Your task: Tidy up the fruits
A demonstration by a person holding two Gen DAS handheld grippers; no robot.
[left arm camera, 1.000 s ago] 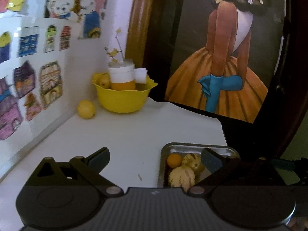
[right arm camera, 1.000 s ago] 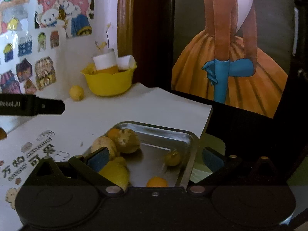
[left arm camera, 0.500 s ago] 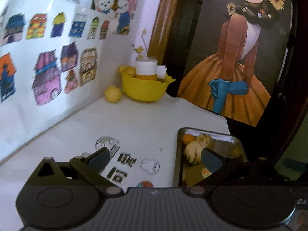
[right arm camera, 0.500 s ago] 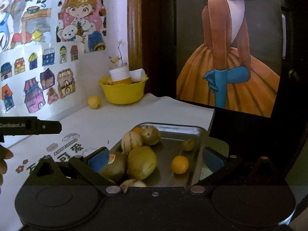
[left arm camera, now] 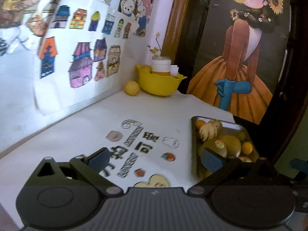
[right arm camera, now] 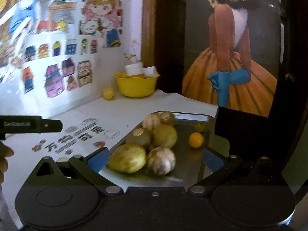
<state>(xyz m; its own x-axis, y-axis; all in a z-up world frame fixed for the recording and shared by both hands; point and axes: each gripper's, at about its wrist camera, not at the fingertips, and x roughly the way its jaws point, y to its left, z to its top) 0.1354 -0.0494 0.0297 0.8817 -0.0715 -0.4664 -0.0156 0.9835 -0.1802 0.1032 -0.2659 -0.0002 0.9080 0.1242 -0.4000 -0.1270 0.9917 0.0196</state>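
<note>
A metal tray (right arm camera: pixel 192 165) at the table's right front holds several yellow, green and orange fruits, among them a big yellow-green one (right arm camera: pixel 127 160) and a small orange one (right arm camera: pixel 196 139). The tray shows in the left wrist view (left arm camera: pixel 231 126) too. A yellow bowl (left arm camera: pixel 160 83) with a white-lidded jar stands at the far corner, a yellow fruit (left arm camera: pixel 131 88) beside it. My right gripper (right arm camera: pixel 154 158) is open and empty over the tray's near fruits. My left gripper (left arm camera: pixel 154 157) is open and empty above the table left of the tray.
The white table (left arm camera: pixel 115 119) carries printed stickers and characters. A wall with house drawings (left arm camera: pixel 80 65) runs along the left. A dark panel with a painted girl in an orange dress (left arm camera: pixel 240 73) stands behind. The table's right edge drops off past the tray.
Both grippers have pulled back and risen, so more of the table and tray shows. Their jaws stay open and empty. The fruits have not moved.
</note>
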